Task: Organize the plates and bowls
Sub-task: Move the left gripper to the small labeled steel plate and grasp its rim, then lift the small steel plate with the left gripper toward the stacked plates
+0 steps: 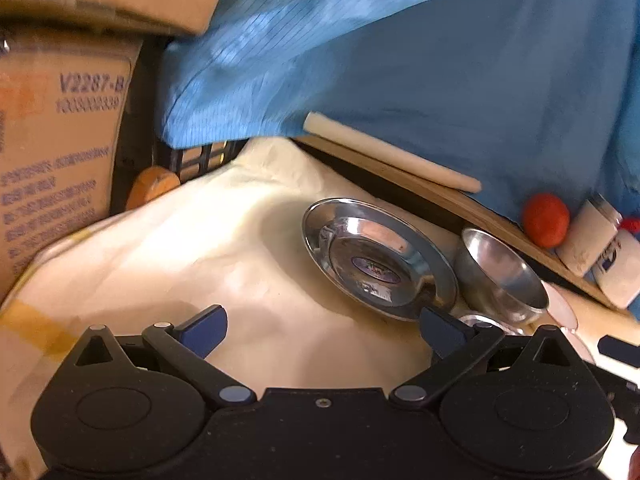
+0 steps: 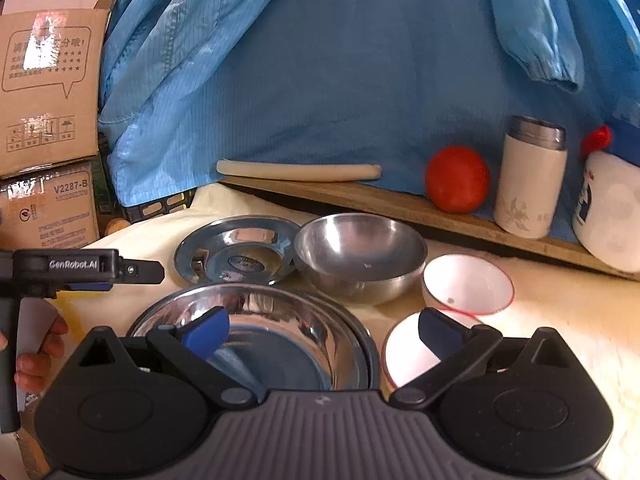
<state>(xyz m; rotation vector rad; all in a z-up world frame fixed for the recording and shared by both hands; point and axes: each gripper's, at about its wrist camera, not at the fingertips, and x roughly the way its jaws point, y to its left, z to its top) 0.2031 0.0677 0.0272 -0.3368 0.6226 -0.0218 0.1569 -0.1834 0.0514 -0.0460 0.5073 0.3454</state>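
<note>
The right gripper [image 2: 324, 330] stands wide open with nothing between its pads, hovering just over the large steel plate [image 2: 256, 312] near the table [image 2: 560, 312] front. Behind it a small steel plate [image 2: 236, 252] touches a steel bowl [image 2: 360, 256]; to the right sit a white red-rimmed bowl [image 2: 468, 284] and a white plate [image 2: 408, 352]. The left gripper [image 1: 324, 330] is also wide open and empty, over cream cloth [image 1: 200, 248] left of the small steel plate
</note>
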